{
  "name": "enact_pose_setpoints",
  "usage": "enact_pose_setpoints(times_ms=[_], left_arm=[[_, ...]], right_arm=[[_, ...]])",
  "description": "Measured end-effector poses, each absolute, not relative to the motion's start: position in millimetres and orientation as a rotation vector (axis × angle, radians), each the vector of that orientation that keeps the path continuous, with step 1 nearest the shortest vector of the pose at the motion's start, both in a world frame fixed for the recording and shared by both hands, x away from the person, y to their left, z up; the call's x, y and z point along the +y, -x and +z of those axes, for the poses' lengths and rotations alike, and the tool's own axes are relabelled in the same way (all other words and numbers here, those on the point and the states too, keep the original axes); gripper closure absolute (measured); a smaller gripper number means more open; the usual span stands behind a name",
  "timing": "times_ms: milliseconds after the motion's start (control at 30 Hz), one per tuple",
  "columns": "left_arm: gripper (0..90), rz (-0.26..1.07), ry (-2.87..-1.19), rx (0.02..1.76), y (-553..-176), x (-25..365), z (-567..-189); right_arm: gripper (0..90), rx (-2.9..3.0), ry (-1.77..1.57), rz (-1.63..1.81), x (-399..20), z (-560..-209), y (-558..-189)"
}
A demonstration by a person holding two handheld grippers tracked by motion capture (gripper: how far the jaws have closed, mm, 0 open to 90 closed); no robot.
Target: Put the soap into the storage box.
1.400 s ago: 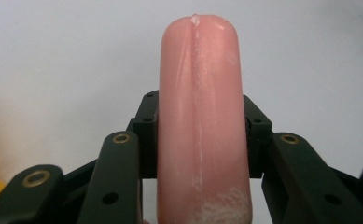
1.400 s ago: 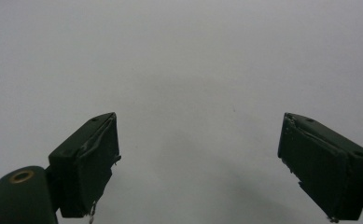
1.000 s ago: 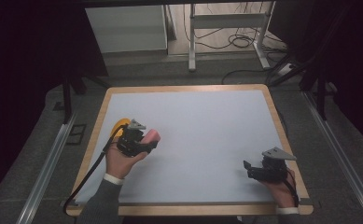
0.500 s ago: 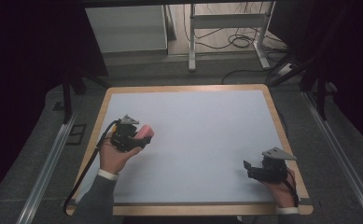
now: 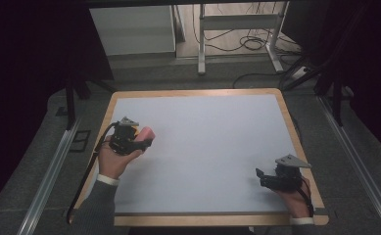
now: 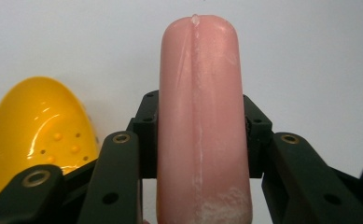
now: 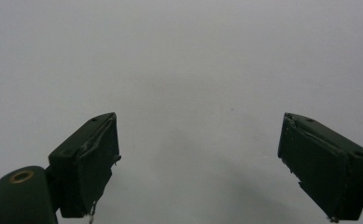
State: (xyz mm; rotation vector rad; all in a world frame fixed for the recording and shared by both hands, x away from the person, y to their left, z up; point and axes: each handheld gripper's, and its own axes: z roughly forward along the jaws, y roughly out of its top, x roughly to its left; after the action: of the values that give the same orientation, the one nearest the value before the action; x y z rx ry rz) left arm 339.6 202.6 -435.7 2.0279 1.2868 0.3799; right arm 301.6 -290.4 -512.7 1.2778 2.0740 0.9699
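A pink sausage-shaped piece (image 6: pixel 198 116) stands between the black jaws of my left gripper (image 6: pixel 200 102), which is shut on its sides. From above, the left gripper (image 5: pixel 129 138) hovers over the left part of the white table, the pink piece (image 5: pixel 146 132) poking out to the right. A yellow perforated scoop (image 6: pixel 39 126) lies on the table just beside the left jaw. My right gripper (image 5: pixel 262 177) rests near the table's front right corner. Its jaws stand wide open (image 7: pixel 198 126) over bare white surface, nothing between them.
The white table top (image 5: pixel 207 137) has a wooden rim (image 5: pixel 296 132). Beyond its far edge stand a white cabinet (image 5: pixel 131 29) and a metal frame (image 5: pixel 237 34) with cables on the floor. Rails run along both sides.
My left gripper has carried the pink piece a little toward the far left, and now covers the yellow scoop in the high view. The right gripper has stayed in place.
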Motion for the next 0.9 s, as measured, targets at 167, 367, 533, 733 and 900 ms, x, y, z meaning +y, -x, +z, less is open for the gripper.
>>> enact_pose_setpoints(times_ms=[167, 367, 533, 733, 900], left_arm=[[59.6, 0.391, -2.007, 1.306, -342.8, 211.0, -435.4], [59.7, 0.404, -2.0, 1.334, -348.6, 219.4, -436.0], [59.7, 0.402, -1.994, 1.362, -353.0, 225.4, -439.1], [59.7, 0.404, -1.988, 1.396, -358.9, 234.6, -442.9], [59.7, 0.408, -1.975, 1.417, -362.2, 239.7, -444.8]], right_arm=[[12.1, 2.076, -1.275, 0.969, -289.9, -512.8, -301.6], [12.1, 2.076, -1.275, 0.966, -289.5, -513.2, -301.7], [12.1, 2.073, -1.276, 0.968, -289.7, -512.9, -301.6], [12.1, 2.075, -1.278, 0.969, -289.9, -513.1, -301.8], [12.1, 2.075, -1.284, 0.96, -290.4, -513.8, -302.2]])
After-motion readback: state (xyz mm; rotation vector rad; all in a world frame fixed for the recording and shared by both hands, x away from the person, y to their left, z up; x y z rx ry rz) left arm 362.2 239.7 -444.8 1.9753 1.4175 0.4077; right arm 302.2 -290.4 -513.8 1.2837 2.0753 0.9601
